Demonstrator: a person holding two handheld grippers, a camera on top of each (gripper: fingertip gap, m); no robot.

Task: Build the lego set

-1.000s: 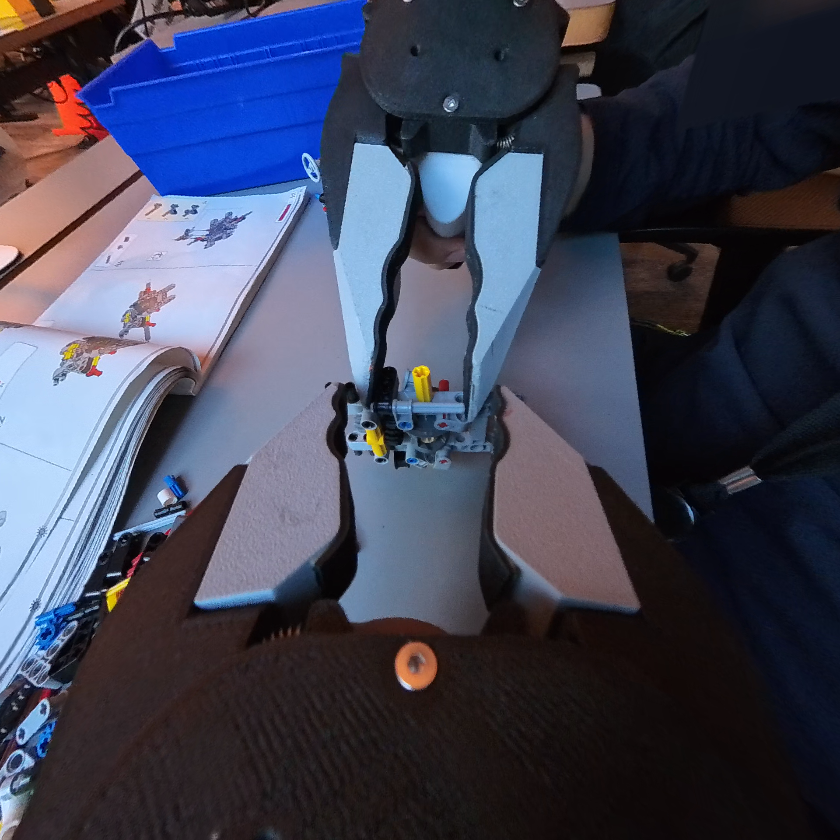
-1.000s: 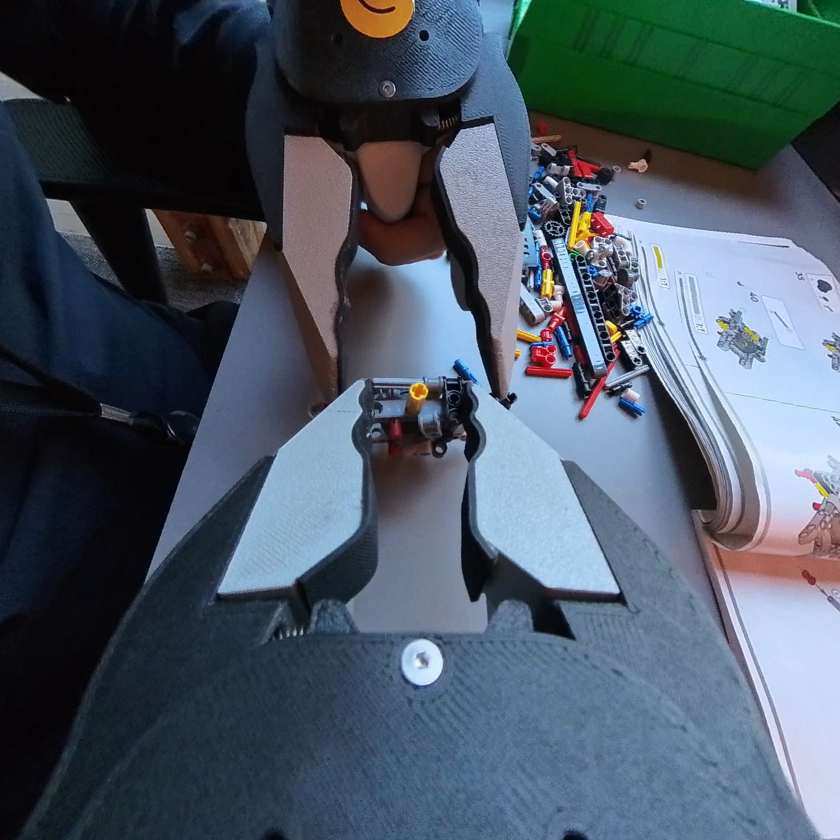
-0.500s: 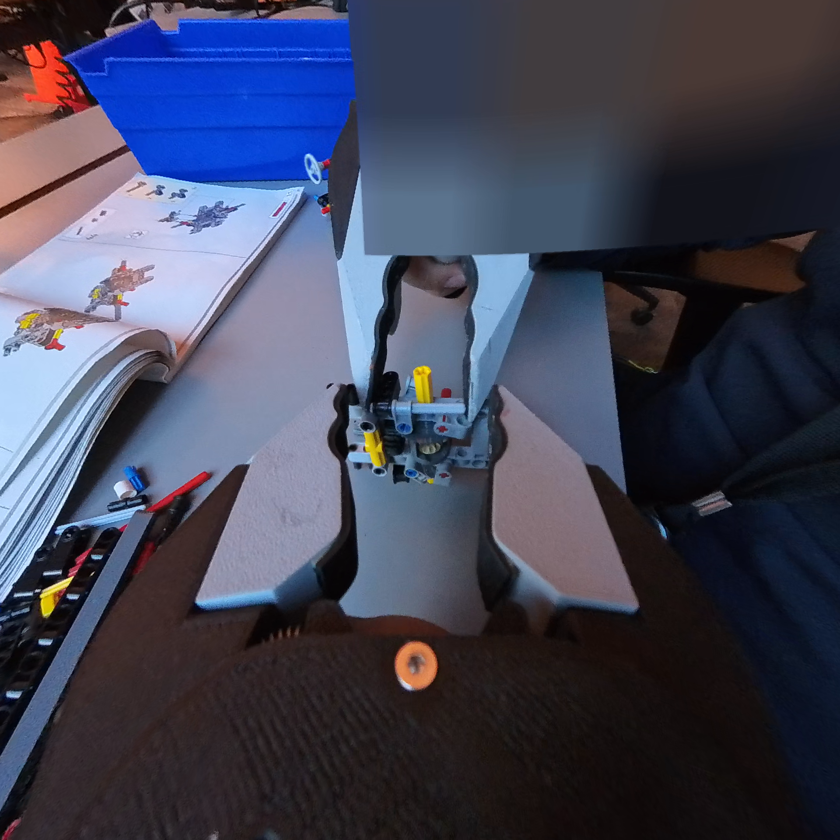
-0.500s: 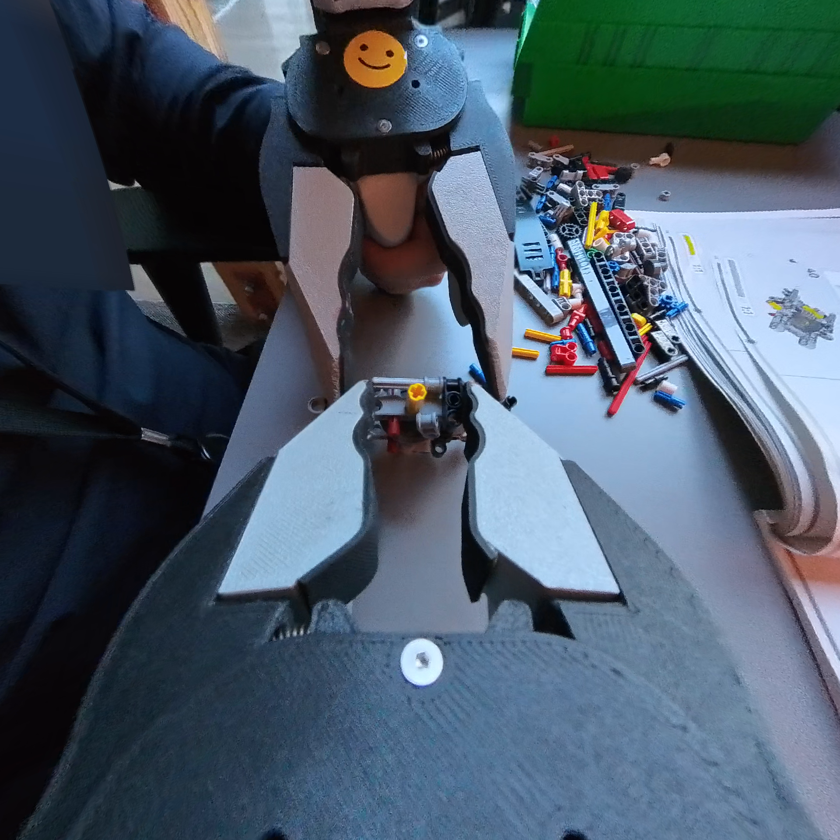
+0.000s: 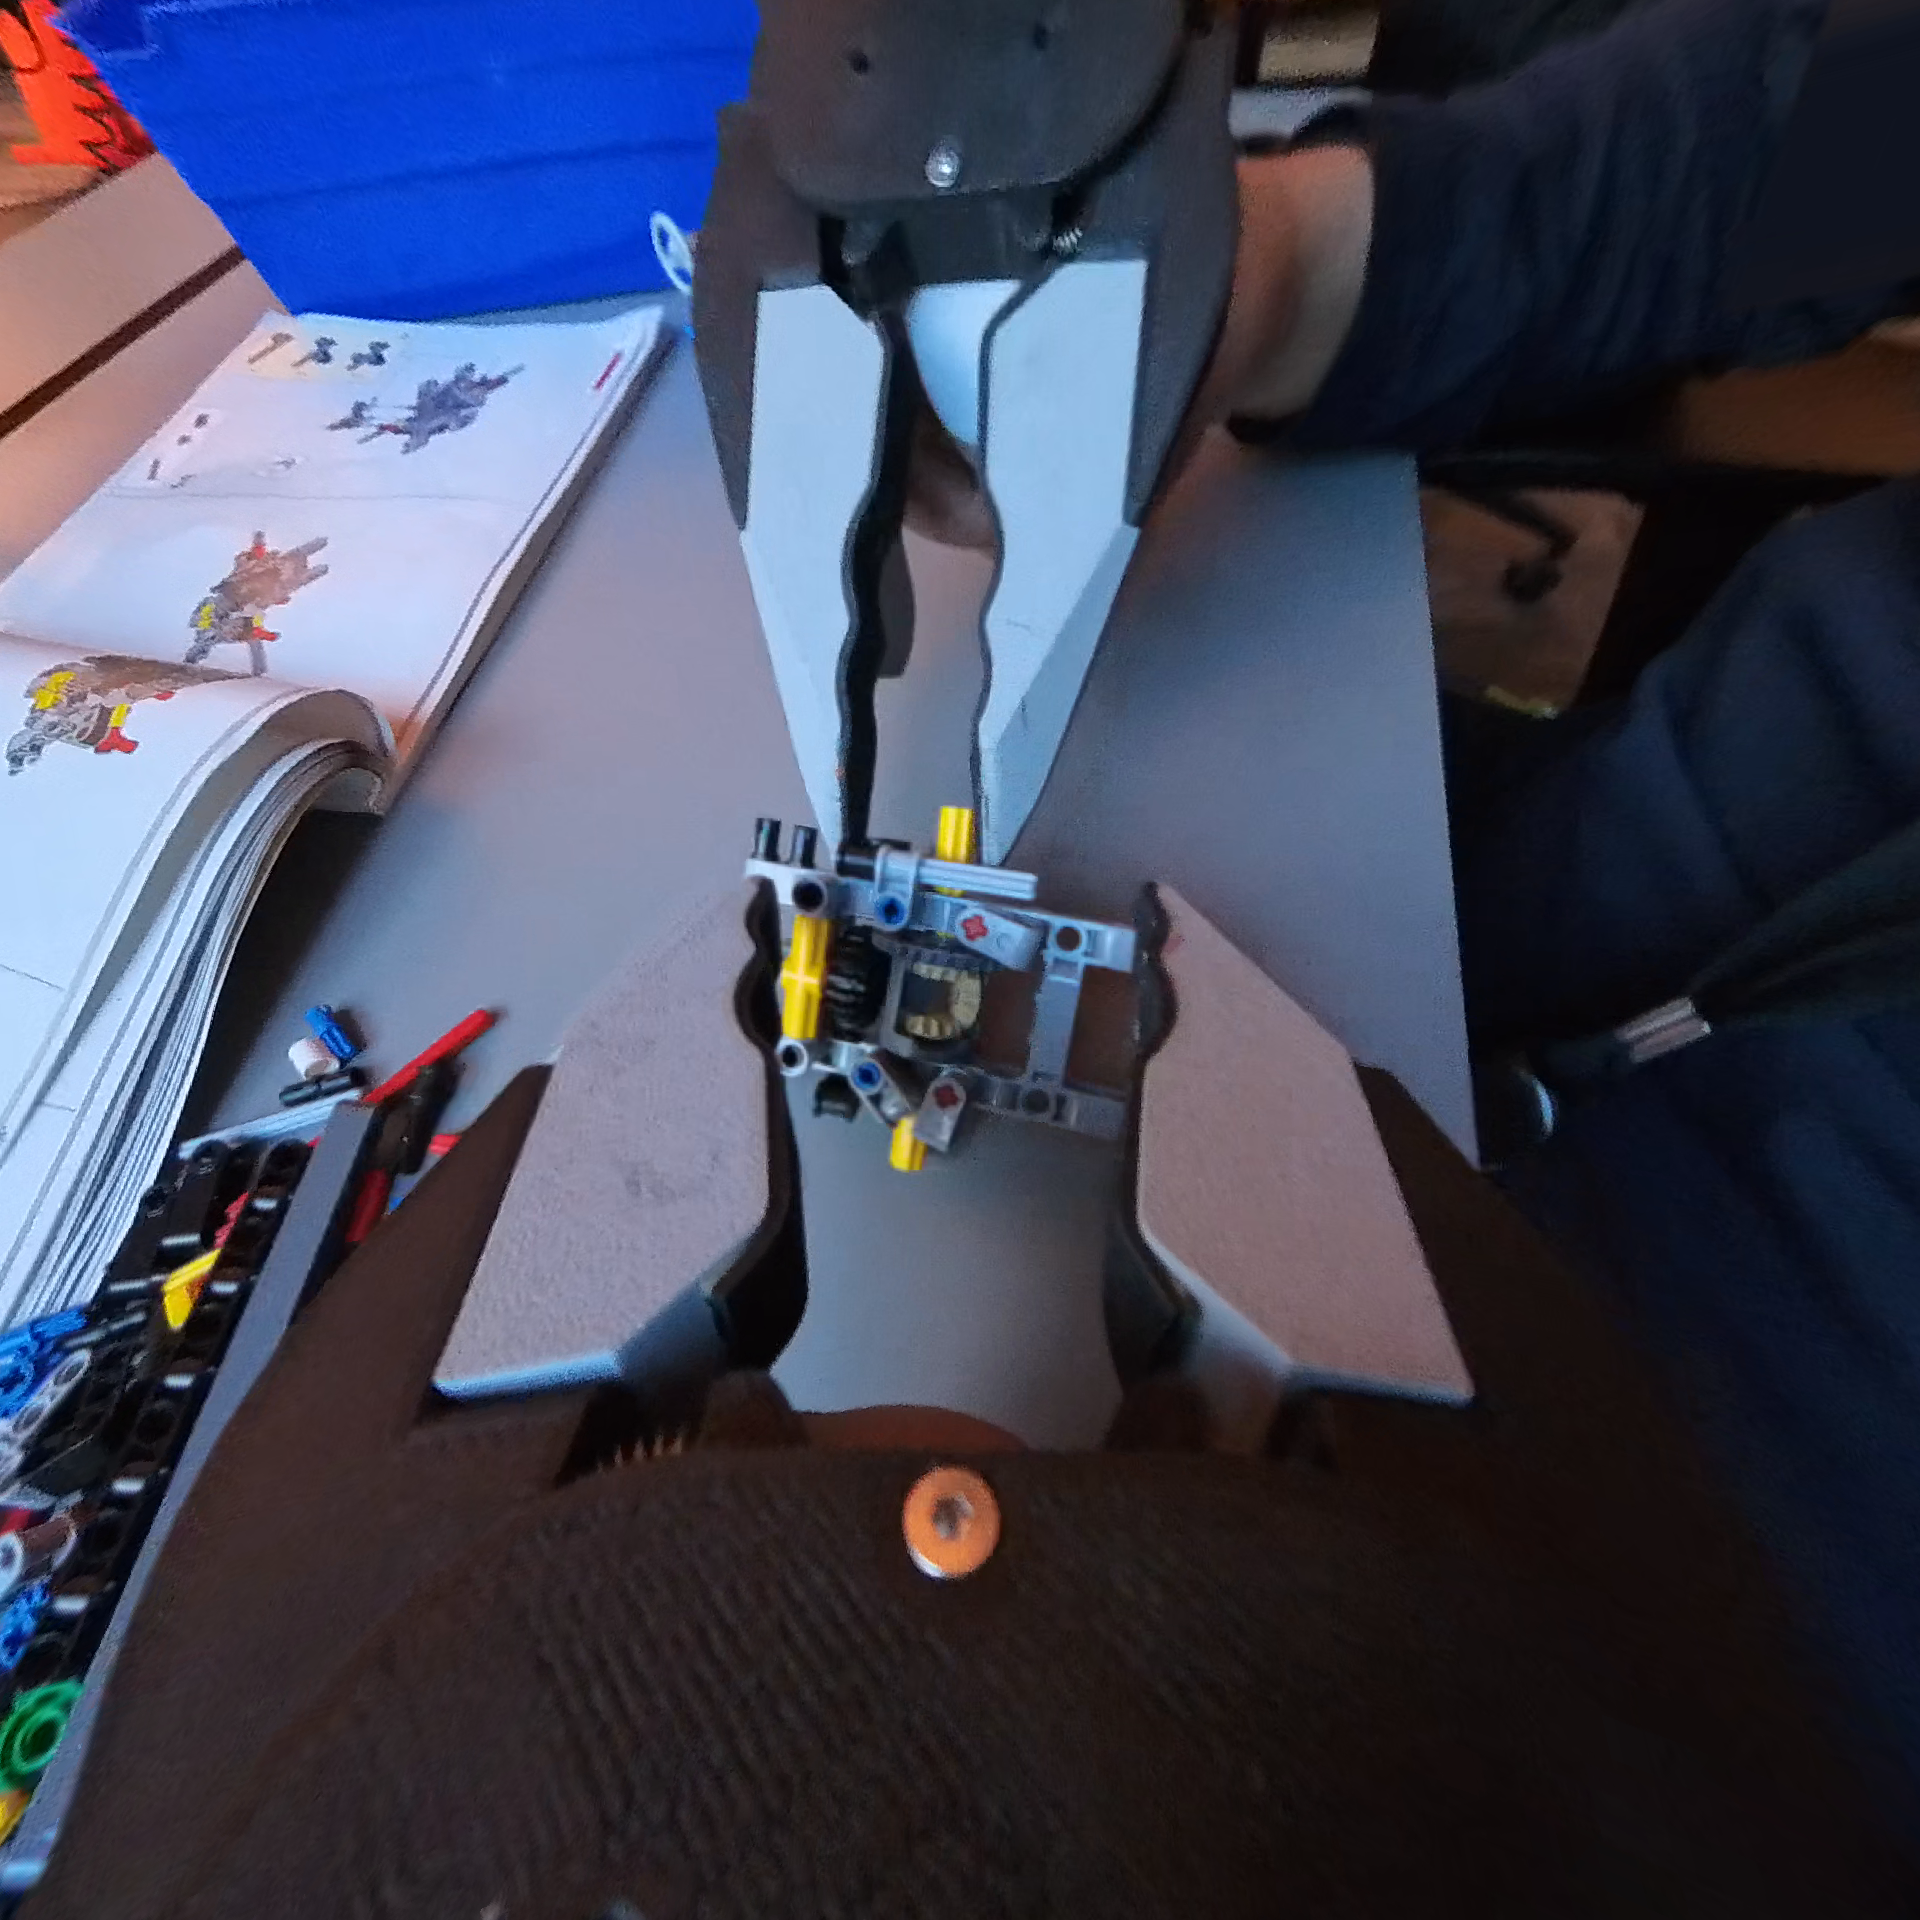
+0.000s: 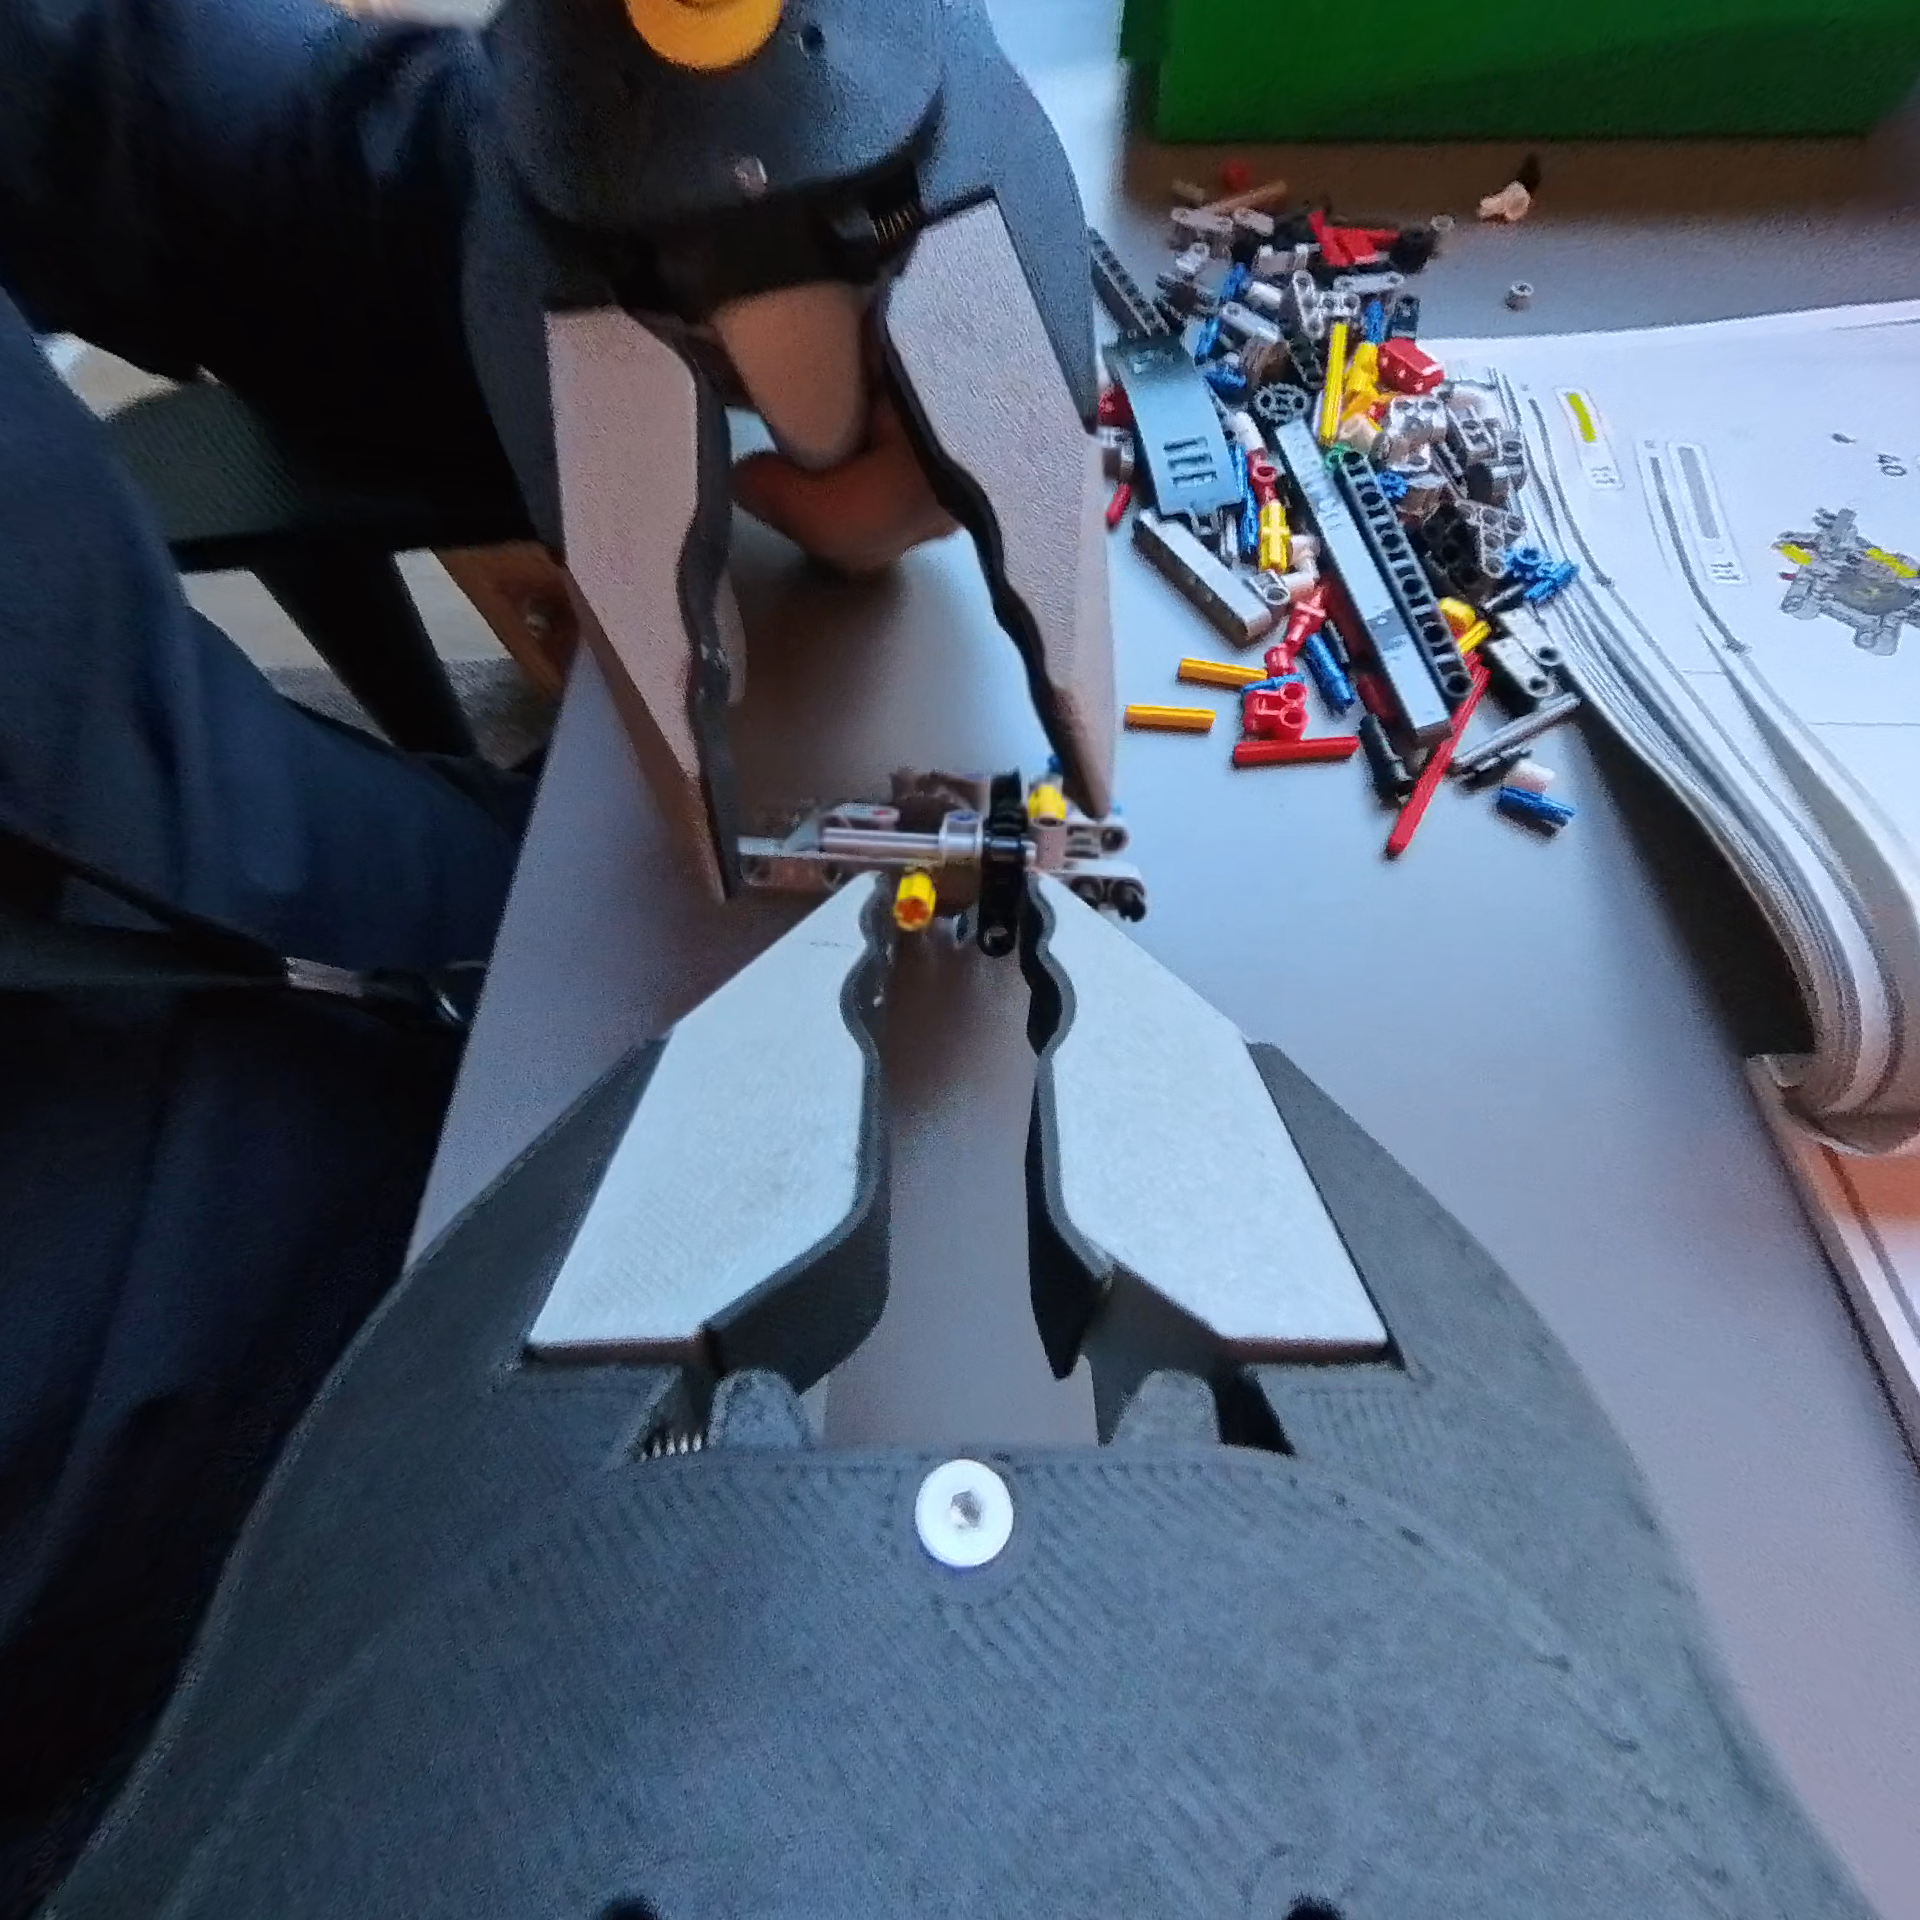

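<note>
grey brick assembly [image 5: 940, 987] is hanging just above the grey table [image 5: 582, 790] near its right edge, bridging both grippers. left gripper [image 5: 951, 987] is clamping the frame's two sides; right gripper [image 6: 961, 920] is closing narrowly on the black lever and yellow pin at its far end, though blur is obscuring the pad contact. loose bricks [image 6: 1351, 499] and an open instruction booklet [image 5: 208, 623], partly cropped, are lying at the left.

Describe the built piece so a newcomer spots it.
On the grey table, beside the loose brick pile, the left gripper faces the right gripper head-on. The left one spans the brick assembly: the only built piece, a grey frame around a tan gear.
</note>
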